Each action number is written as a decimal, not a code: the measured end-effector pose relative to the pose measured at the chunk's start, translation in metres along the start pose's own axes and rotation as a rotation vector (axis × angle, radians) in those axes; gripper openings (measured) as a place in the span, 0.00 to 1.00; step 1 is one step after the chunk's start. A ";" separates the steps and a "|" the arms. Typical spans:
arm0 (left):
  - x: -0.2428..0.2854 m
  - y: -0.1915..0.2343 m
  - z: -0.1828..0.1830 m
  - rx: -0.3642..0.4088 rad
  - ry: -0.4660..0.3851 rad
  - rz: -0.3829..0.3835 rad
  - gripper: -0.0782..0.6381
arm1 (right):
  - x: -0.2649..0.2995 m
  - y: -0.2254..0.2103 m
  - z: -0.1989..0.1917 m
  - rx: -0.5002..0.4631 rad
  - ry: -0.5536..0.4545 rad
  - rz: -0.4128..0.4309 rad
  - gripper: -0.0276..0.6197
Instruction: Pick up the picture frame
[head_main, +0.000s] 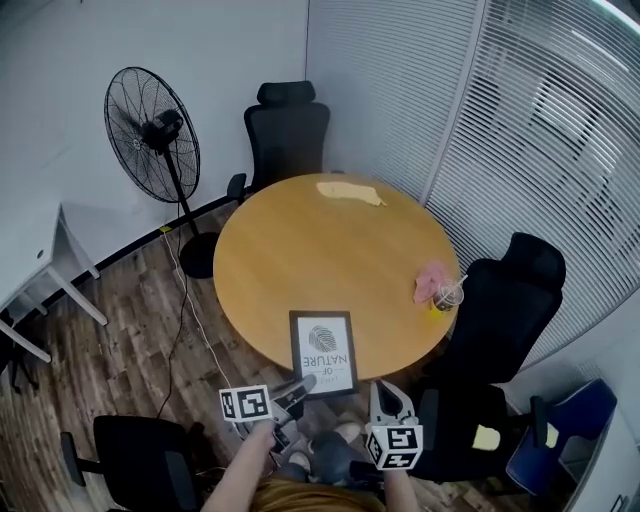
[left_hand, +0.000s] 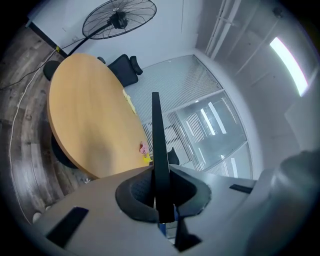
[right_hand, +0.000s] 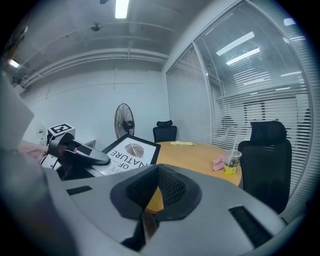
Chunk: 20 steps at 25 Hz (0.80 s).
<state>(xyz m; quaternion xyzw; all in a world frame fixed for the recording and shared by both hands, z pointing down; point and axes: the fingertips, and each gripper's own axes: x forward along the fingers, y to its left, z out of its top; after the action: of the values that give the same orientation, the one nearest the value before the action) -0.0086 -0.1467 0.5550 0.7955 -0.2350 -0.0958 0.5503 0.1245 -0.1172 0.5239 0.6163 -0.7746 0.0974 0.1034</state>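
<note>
Black picture frame with a white leaf print (head_main: 323, 352) sits low and centre in the head view, over the near rim of the round wooden counter (head_main: 330, 250). My left claw (head_main: 297, 388) pinches its lower left corner edge-on, I judge to tip it free. My right claw (head_main: 384, 398) is pressed together and empty, just beside. The frame's long axis runs up the picture, top edge pointing away.

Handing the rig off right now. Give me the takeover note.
Left gripper: shut on the picture frame's near-left edge.
Right gripper: jaws together, empty, beside the frame.
Frame: tilted, overhanging the round table's near edge.
Done: grasp. Left: lift it clear; can't tell whether its far edge is off the table.
</note>
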 end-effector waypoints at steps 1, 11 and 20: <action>-0.001 -0.002 0.002 0.004 -0.004 -0.006 0.18 | -0.001 -0.001 0.001 -0.002 -0.002 -0.002 0.06; -0.006 -0.019 0.017 0.013 -0.031 -0.067 0.18 | 0.001 0.000 0.005 -0.001 -0.015 -0.021 0.06; -0.010 -0.016 0.017 0.005 -0.037 -0.074 0.18 | 0.005 0.003 0.002 0.003 -0.009 -0.016 0.06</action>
<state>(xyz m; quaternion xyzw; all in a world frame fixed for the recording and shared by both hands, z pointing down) -0.0205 -0.1516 0.5325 0.8030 -0.2158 -0.1301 0.5400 0.1200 -0.1216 0.5233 0.6230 -0.7700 0.0949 0.0999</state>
